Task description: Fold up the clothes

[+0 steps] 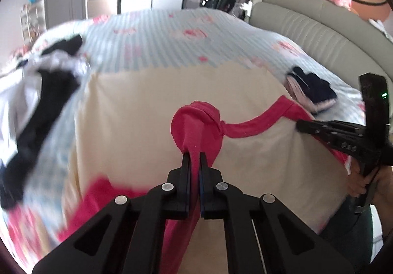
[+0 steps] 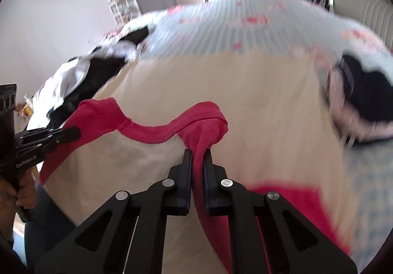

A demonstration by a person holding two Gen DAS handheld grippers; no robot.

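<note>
A pink garment hangs stretched between both grippers above a cream cloth spread on the bed. My left gripper is shut on a bunched pink corner. My right gripper is shut on the other bunched corner. A pink edge band sags between the two grips. In the left wrist view the right gripper shows at the far right, pinching pink cloth. In the right wrist view the left gripper shows at the far left. More pink fabric hangs low over the cream cloth.
A heap of black and white clothes lies on the left of the bed. A folded dark and white stack sits at the right. The blue striped bedspread runs to a grey padded headboard. A hand holds the right gripper's handle.
</note>
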